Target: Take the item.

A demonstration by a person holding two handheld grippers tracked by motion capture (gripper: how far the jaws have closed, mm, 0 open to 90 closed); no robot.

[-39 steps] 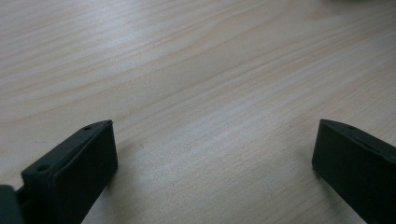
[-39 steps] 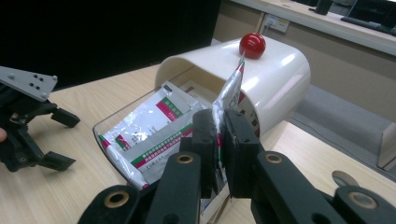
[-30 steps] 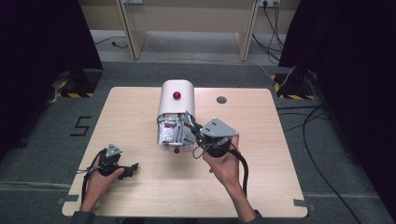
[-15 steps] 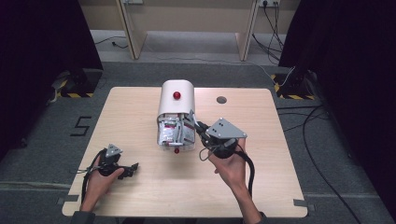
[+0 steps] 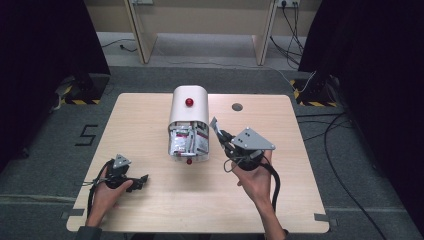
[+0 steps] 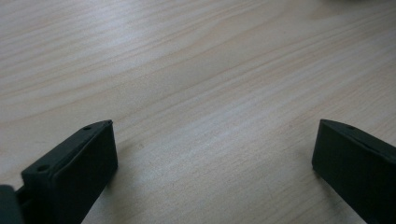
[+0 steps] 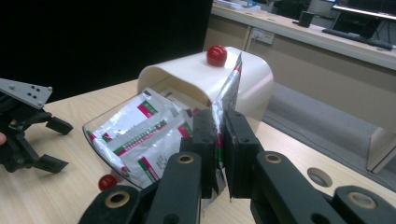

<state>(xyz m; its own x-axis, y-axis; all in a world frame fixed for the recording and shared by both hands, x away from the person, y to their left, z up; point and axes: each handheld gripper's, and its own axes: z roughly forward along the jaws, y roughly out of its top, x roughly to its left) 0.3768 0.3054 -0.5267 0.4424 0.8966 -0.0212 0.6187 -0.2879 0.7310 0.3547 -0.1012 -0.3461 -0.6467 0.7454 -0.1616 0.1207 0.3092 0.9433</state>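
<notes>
We see a white sachet with green and red print pinched between the two black jaws of the right hand-held gripper. The jaws are almost fully together, with only the thin packet between them. In the high view this sachet stands up just beside the right front corner of a cream container, a rounded box with a red knob on its top. The container lies near the middle of the desk. Its clear front flap is swung down and has its own small red knob; more sachets of the same kind rest in the opening, some on the flap.

The right hand comes in from the bottom edge of the high view, with the forearm going up and a little to the left. It holds the right hand-held gripper off the desk, pointed toward the container, and the grey three-cornered plate is tilted on top.

The left hand lies low near the front left corner of the desk, and its left hand-held gripper points to the right, well apart from the container. In the left gripper view the jaws of this hand-held gripper are wide apart, with bare light wood between them and nothing in its grip.
</notes>
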